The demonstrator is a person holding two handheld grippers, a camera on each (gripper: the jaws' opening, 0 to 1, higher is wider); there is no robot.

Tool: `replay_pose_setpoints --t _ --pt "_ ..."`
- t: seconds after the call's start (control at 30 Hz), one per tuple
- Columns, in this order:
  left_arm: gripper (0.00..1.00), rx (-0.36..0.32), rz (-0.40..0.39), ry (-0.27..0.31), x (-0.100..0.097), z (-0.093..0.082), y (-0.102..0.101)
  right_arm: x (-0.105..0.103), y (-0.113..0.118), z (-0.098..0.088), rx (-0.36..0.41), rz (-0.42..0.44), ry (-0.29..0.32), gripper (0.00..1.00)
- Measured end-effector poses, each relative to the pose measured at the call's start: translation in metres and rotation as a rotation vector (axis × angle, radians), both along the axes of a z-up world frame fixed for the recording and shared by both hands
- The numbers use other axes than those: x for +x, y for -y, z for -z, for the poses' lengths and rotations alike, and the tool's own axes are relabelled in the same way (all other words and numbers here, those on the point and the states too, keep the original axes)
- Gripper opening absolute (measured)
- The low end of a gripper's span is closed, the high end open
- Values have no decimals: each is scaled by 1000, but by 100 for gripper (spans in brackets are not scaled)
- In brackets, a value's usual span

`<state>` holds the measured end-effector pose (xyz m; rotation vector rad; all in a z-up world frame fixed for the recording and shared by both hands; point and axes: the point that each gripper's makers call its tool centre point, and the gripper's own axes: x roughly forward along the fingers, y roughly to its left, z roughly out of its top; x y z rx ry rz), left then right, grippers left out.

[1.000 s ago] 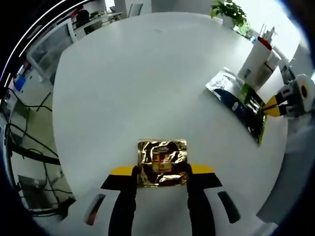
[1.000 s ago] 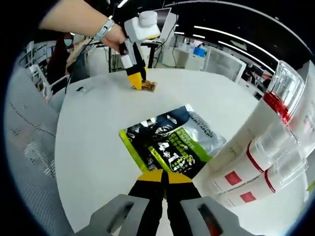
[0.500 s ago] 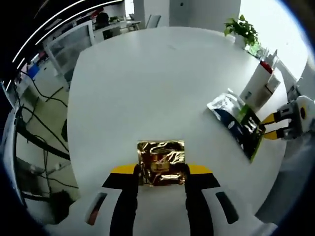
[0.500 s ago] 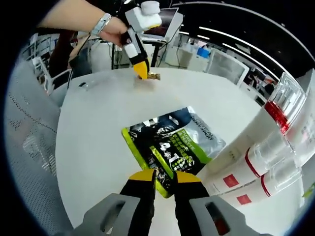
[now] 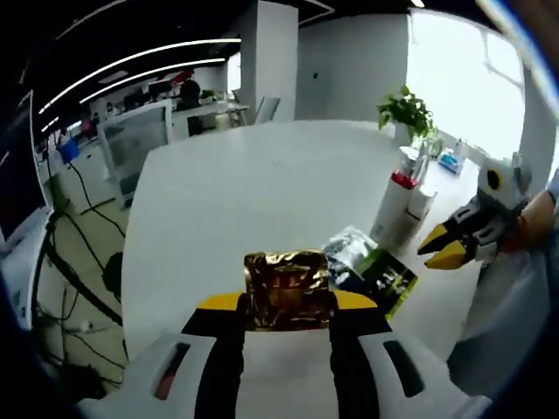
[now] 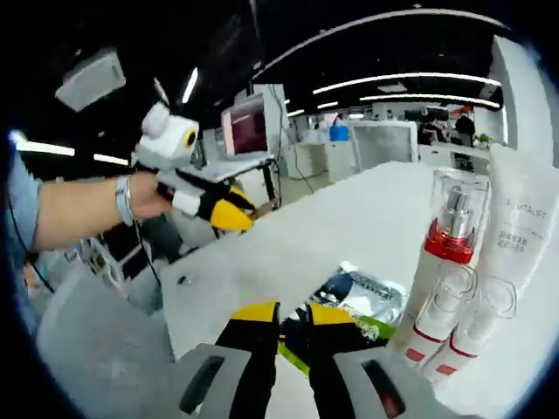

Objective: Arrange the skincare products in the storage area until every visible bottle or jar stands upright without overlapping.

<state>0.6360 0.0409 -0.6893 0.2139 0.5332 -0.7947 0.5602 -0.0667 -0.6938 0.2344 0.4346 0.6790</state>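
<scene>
- Skincare bottles [image 6: 450, 288] stand in a tight cluster at the right of the right gripper view — white bodies, red collars, clear caps, with a tall white tube [image 6: 524, 236] just beside them. In the left gripper view the same cluster [image 5: 400, 209] sits upright near the table's far edge.
- Gold foil sachet [image 5: 287, 288] is pinched between the jaws of the left gripper [image 5: 287, 307], lifted clear of the white table [image 5: 236, 201].
- Dark pouch with green edge [image 5: 371, 266] lies flat on the table just beside the bottles; also seen past the right jaws [image 6: 349, 297].
- Right gripper [image 6: 293, 316]: jaws parted a little, nothing between them, hovering above the pouch.
- Step in hand, as I judge it — carrying the sachet toward the storage cluster.
- Next move calls for setting the sachet down beside the bottles without overlap; the flat pouch may want clearing first.
</scene>
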Motion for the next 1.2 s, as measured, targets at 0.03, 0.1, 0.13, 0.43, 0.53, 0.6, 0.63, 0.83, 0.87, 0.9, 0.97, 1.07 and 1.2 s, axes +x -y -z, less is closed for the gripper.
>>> replay_pose_setpoints --t 0.03,0.1,0.13,0.43,0.53,0.6,0.63,0.83,0.87,0.9,0.97,1.07,1.2 --pt "39 -38 7 27 -7 -9 8 0 -2 -14 82 10 0 9" --pt "39 -96 20 50 -20 -23 21 -1 -4 -31 178 23 -8 9" --pt "39 -124 25 65 -28 -31 28 -2 -5 -38 212 26 -13 9" --pt "40 -271 46 128 -76 -59 67 -20 -1 -74 475 53 3 20" --pt "40 -274 58 131 -87 -56 75 -22 0 -66 444 43 -10 21" --pt "40 -276 62 127 -92 -53 78 -21 0 -58 428 42 -31 20" --pt "40 -285 67 127 -94 -53 80 -21 -1 -54 424 32 -54 17" --pt "33 -211 80 127 -98 -38 80 -24 -4 -46 444 24 -127 0" --pt "31 -196 67 129 -95 -35 76 -25 -2 -45 435 22 -125 0" --pt "29 -209 72 119 -96 -35 75 -25 -3 -43 429 8 -134 0" --pt "32 -288 82 61 -99 -36 77 -27 -3 -43 424 -2 -148 0" --pt "35 -325 83 -4 -100 -29 74 -27 -2 -41 455 -3 -182 0" --pt "27 -370 77 -119 -103 -17 74 -31 -4 -39 454 -33 -207 0"
